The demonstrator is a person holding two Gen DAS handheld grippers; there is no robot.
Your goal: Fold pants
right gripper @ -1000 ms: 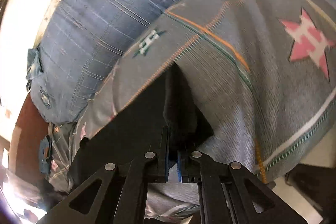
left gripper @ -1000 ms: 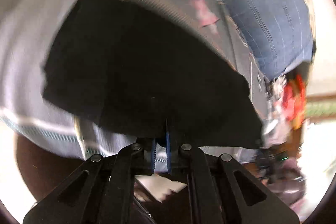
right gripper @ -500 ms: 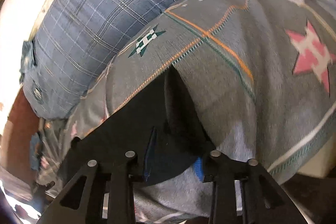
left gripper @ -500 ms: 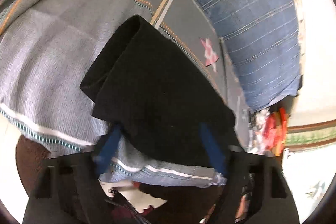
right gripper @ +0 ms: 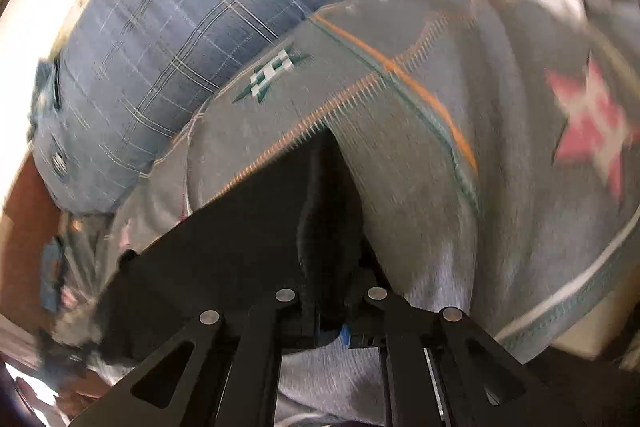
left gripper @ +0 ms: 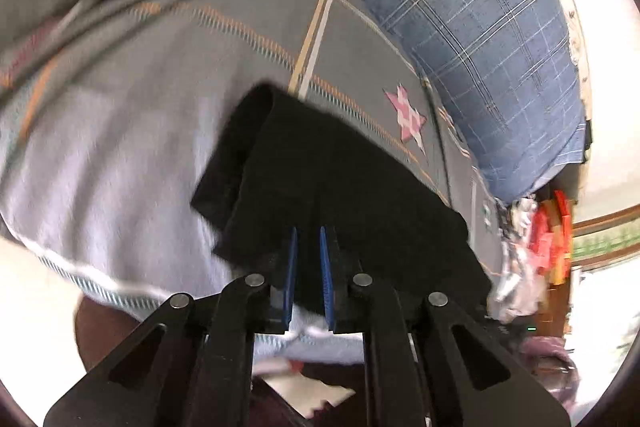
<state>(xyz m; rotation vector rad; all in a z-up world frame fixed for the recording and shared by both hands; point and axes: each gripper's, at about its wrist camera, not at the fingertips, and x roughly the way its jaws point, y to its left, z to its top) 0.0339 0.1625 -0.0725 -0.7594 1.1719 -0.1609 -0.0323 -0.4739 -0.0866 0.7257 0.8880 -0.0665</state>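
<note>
The black pants lie folded in a thick stack on a grey patterned blanket. In the left wrist view my left gripper has its blue pads closed to a narrow gap over the near edge of the pants, with black cloth between them. In the right wrist view the pants show as a flat dark slab with a bunched fold at its right end. My right gripper is shut on that bunched fold, and the cloth hides most of its pads.
A blue plaid pillow lies along the far side of the blanket; it also shows in the right wrist view. Red and orange items sit past the bed's right end. The blanket's striped hem marks the near edge.
Both grippers opened half a second ago and have closed again on the near edge of the folded pants. The pants now lie flatter and further from the left camera.
</note>
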